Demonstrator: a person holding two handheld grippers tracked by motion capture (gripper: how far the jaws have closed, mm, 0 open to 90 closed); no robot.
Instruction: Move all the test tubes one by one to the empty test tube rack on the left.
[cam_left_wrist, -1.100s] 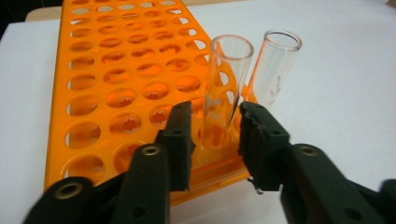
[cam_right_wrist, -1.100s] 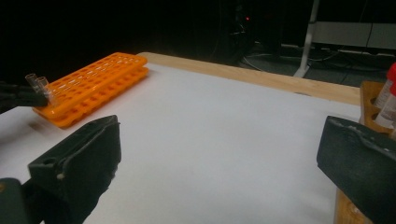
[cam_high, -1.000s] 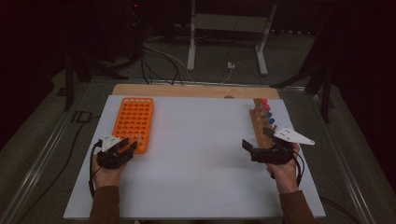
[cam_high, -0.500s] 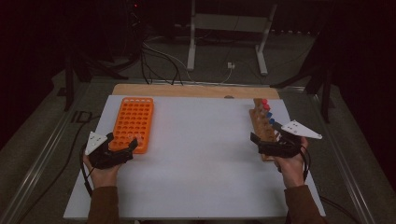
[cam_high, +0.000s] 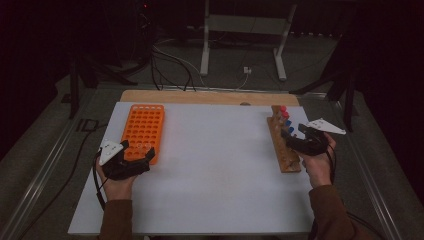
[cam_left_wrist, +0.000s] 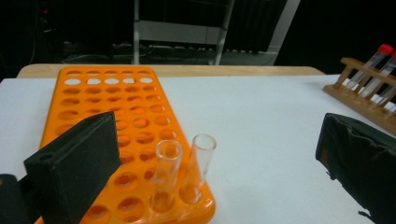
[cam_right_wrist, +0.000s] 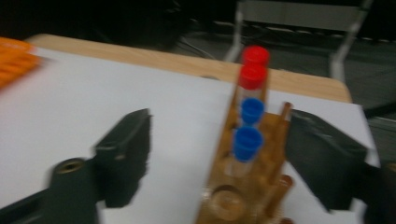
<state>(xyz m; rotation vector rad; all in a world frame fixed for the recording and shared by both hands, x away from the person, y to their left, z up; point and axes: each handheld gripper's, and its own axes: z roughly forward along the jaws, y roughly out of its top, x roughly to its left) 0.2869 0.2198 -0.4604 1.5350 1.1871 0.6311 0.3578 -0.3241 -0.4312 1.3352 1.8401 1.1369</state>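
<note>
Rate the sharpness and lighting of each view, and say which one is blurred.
High view: dim room, dark surroundings, evenly lit white table, soft but readable. Left gripper view: sharp, the orange rack and two clear tubes crisp. Right gripper view: blurred, the capped tubes and wooden rack smeared, the table edge soft.

Left gripper (cam_left_wrist: 219, 154) jaws spread wide, straddling near corner of orange rack (cam_left_wrist: 116, 135); two clear uncapped tubes (cam_left_wrist: 187, 168) upright in near rows. Wooden rack (cam_left_wrist: 359, 100) with red-capped tubes (cam_left_wrist: 373, 65) at 2 o'clock on white table (cam_left_wrist: 261, 121)
</note>
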